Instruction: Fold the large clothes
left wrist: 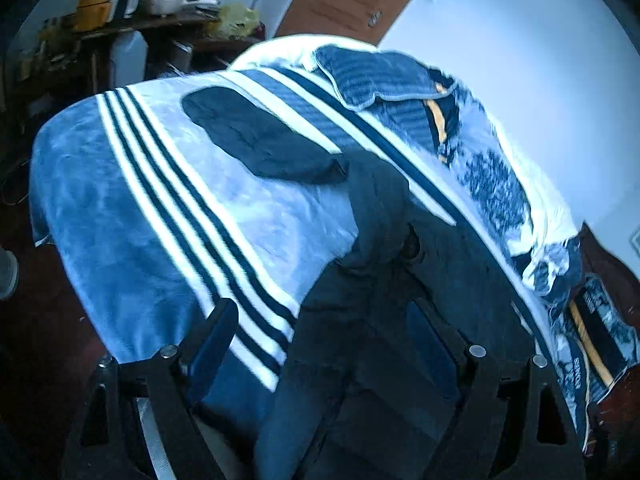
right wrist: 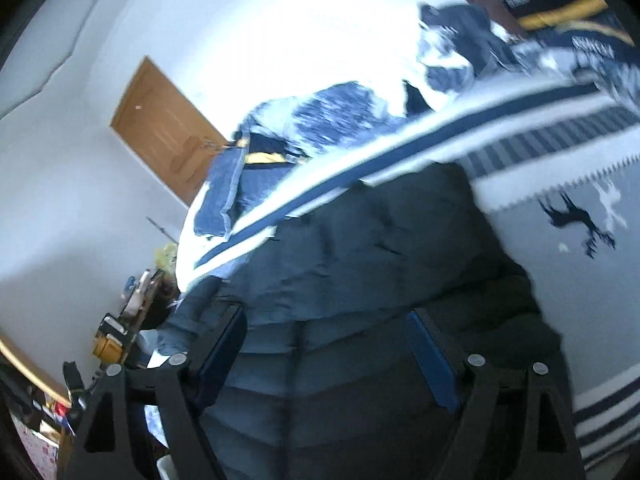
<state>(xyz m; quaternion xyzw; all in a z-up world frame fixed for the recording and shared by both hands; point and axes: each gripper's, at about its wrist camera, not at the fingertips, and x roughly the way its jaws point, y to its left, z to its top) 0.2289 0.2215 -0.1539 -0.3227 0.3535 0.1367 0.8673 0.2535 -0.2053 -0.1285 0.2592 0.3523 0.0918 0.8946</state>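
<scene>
A dark quilted puffer jacket (left wrist: 384, 360) lies on a bed covered by a blue-and-white striped blanket (left wrist: 168, 184). One sleeve (left wrist: 256, 136) stretches away across the blanket. My left gripper (left wrist: 324, 320) is open, its fingers standing wide on either side of the jacket's bulk. In the right wrist view the jacket (right wrist: 360, 272) fills the middle. My right gripper (right wrist: 324, 336) is open too, its fingers wide apart around the jacket's padded body.
Folded blue bedding with a yellow band (left wrist: 400, 92) lies at the head of the bed. A cluttered desk (left wrist: 120, 12) stands beyond the bed's far corner. A wooden door (right wrist: 164, 128) is set in the white wall. The blanket's reindeer pattern (right wrist: 576, 220) lies right of the jacket.
</scene>
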